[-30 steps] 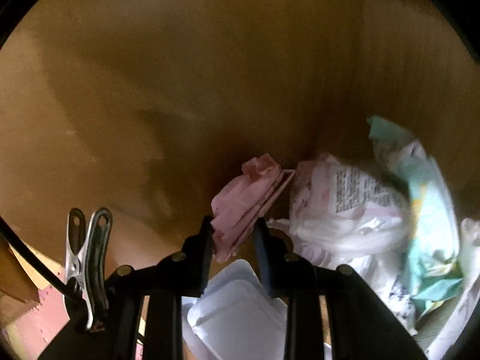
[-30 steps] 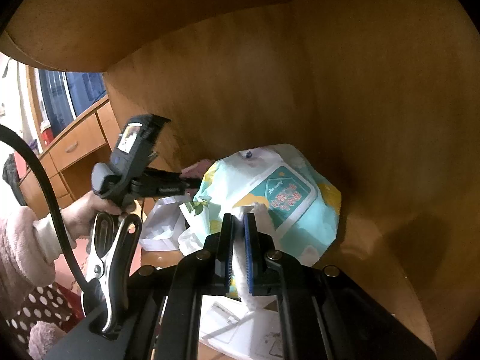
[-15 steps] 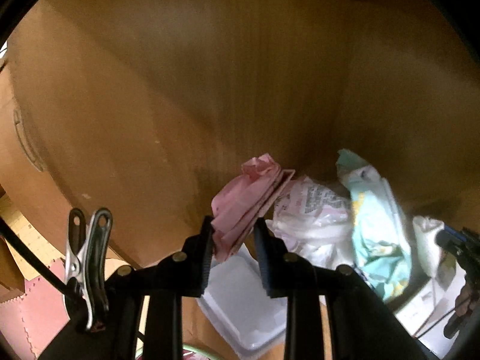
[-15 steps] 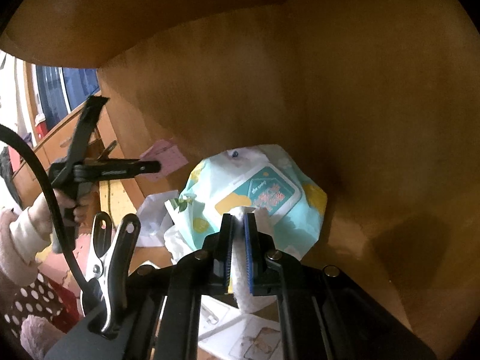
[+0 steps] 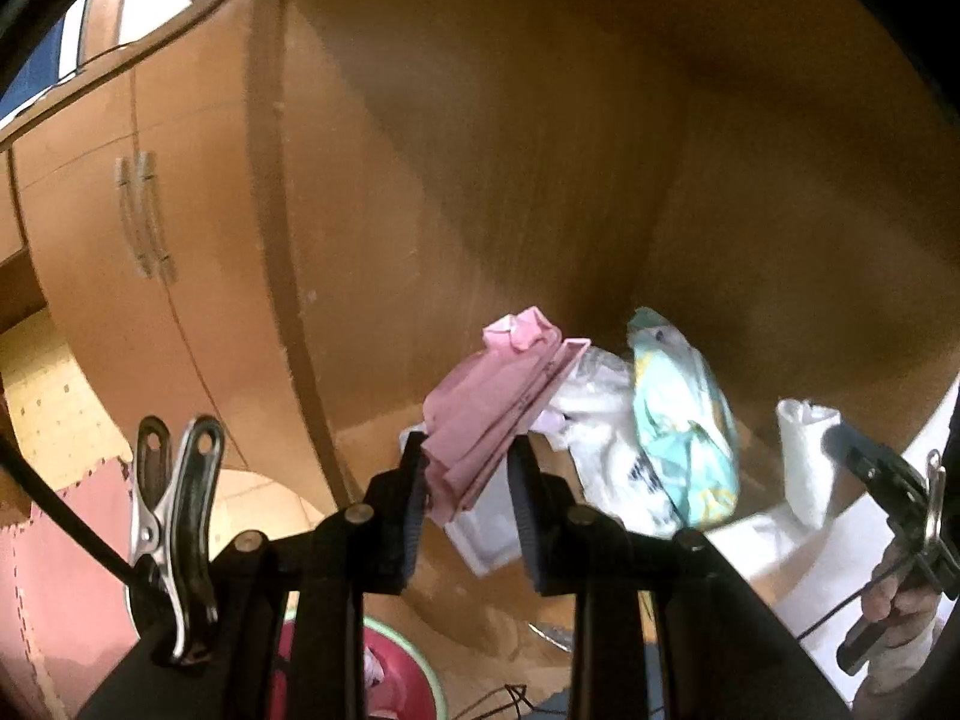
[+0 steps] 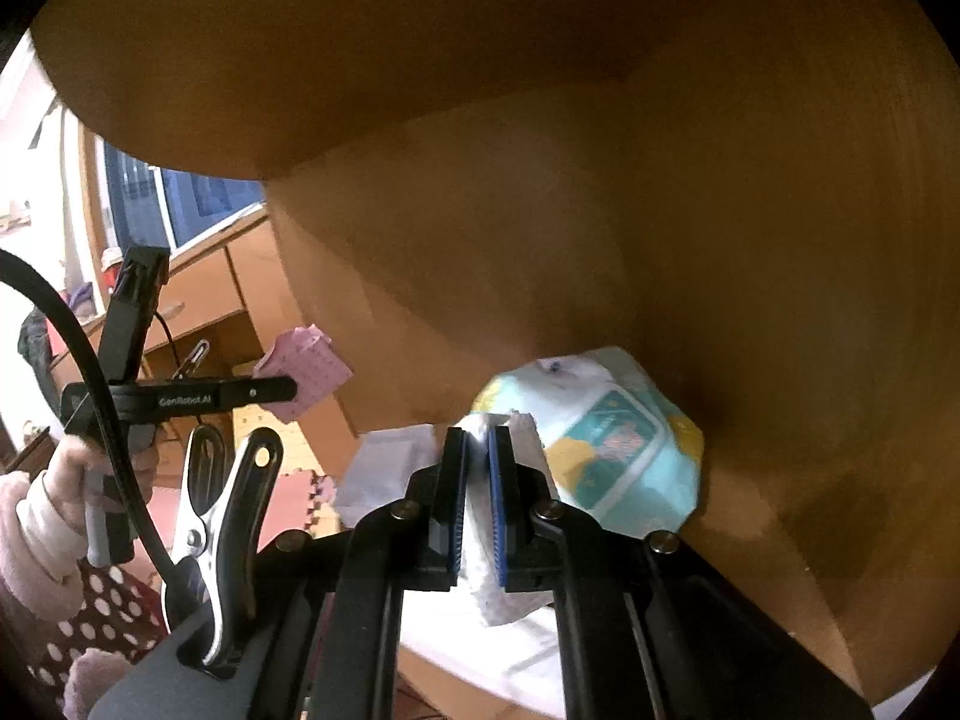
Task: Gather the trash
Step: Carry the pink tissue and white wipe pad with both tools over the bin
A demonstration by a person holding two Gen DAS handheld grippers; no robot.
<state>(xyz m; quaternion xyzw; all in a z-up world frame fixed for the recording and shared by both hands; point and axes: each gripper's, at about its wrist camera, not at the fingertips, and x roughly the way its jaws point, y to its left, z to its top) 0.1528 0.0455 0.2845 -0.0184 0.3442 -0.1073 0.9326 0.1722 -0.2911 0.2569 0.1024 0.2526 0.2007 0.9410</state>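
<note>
Both grip trash: left claw pinches pink paper; right claw clamps white tissue.

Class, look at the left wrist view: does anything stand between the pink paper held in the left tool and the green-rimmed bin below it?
Nothing visible does. The pink paper is gripped in the left tool, and the green-rimmed bin shows below, partly hidden by the tool's own frame.

Each fisheye rides close behind its own tool, angled downward into a brown wooden alcove. Both share the crumpled teal-and-white printed plastic pack, and each sees the other tool.
</note>
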